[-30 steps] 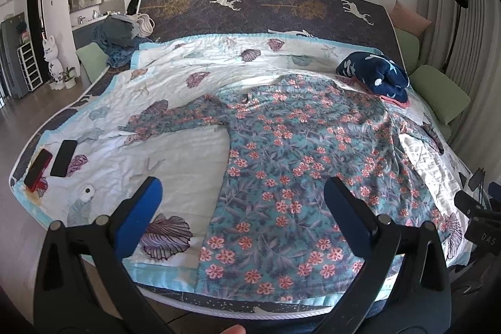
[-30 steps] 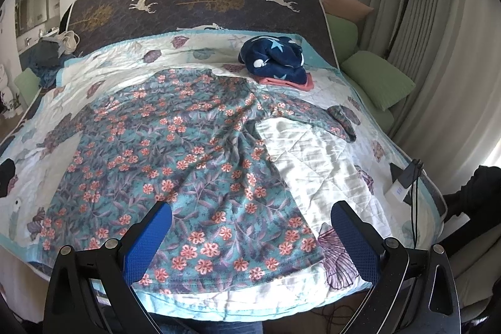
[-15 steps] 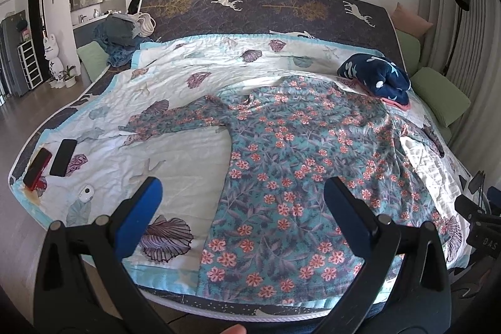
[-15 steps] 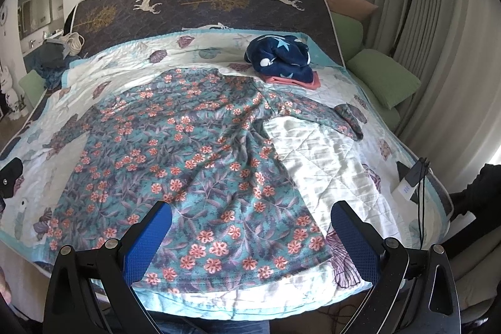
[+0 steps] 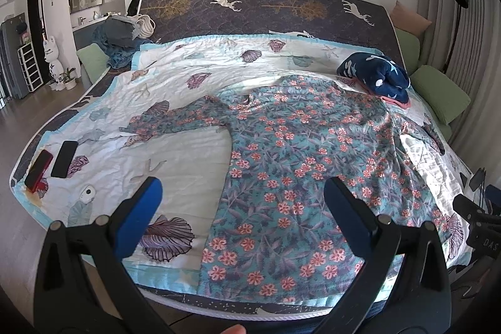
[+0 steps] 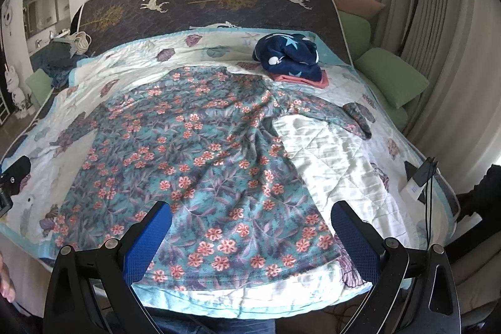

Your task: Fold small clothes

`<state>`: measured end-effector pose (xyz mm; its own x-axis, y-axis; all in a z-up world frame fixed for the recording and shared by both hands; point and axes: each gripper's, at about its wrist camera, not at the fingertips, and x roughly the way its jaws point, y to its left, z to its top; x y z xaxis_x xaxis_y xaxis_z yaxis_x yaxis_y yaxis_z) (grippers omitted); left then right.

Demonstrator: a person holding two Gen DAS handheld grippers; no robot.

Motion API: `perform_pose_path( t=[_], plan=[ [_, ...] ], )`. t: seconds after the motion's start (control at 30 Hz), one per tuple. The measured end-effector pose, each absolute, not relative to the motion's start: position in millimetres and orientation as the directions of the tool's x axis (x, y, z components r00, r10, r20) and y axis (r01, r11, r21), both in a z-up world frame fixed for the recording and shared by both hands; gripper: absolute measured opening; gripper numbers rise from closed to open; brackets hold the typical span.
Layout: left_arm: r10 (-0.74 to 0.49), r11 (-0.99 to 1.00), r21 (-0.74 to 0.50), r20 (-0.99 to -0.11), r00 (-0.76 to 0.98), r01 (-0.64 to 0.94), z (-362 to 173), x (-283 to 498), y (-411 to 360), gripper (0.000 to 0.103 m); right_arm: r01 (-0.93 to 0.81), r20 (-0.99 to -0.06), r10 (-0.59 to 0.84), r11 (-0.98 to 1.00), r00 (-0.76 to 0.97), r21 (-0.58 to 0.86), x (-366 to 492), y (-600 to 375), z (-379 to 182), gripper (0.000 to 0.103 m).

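Observation:
A teal floral long-sleeved garment (image 5: 300,165) lies spread flat on the bed, hem toward me, sleeves out to both sides; it also shows in the right wrist view (image 6: 200,152). My left gripper (image 5: 241,208) is open and empty, held above the bed's near edge over the hem's left corner. My right gripper (image 6: 250,229) is open and empty above the hem's right part. Neither touches the cloth.
A folded navy star-print piece on pink cloth (image 5: 375,77) sits at the garment's far right shoulder (image 6: 291,58). Two phones (image 5: 51,160) lie on the quilt's left edge. A clothes pile (image 5: 122,36) is at far left. Green cushions (image 6: 391,77) line the right side.
Both grippers have drifted slightly right and back along the bed's near edge. The garment has not moved and both grippers stay open.

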<state>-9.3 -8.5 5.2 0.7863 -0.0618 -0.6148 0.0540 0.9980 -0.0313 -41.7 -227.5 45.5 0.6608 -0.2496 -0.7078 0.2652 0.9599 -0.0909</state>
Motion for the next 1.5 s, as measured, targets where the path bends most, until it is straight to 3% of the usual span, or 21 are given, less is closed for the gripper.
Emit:
perform_pose_path(
  t=[0.87, 1.07, 1.13, 1.37, 1.5],
  plan=[
    [-0.044, 0.998, 0.003, -0.6, 0.799, 0.058, 8, -13, -18, 0.103, 0.247, -0.716, -0.222, 0.966, 0.662, -0.072, -50, -229, 46, 0.103],
    [-0.046, 0.994, 0.053, -0.56, 0.827, 0.092, 18, -7, -39, 0.103, 0.265, -0.683, -0.259, 0.959, 0.683, -0.098, -49, -237, 54, 0.103],
    [-0.08, 0.986, 0.083, -0.527, 0.846, 0.145, 27, -2, -54, 0.103, 0.278, -0.656, -0.26, 0.957, 0.708, -0.08, -50, -254, 65, 0.103],
    [-0.433, 0.785, 0.24, -0.445, 0.784, 0.571, 49, 31, -164, 0.103, 0.474, -0.448, -0.389, 0.876, 0.805, 0.09, -60, -381, 120, 0.103],
    [-0.51, 0.626, 0.325, -0.517, 0.688, 0.709, 34, 71, -257, 0.103, 0.389, -0.495, -0.157, 0.826, 0.854, 0.409, -27, -493, 100, 0.103]
  ],
)
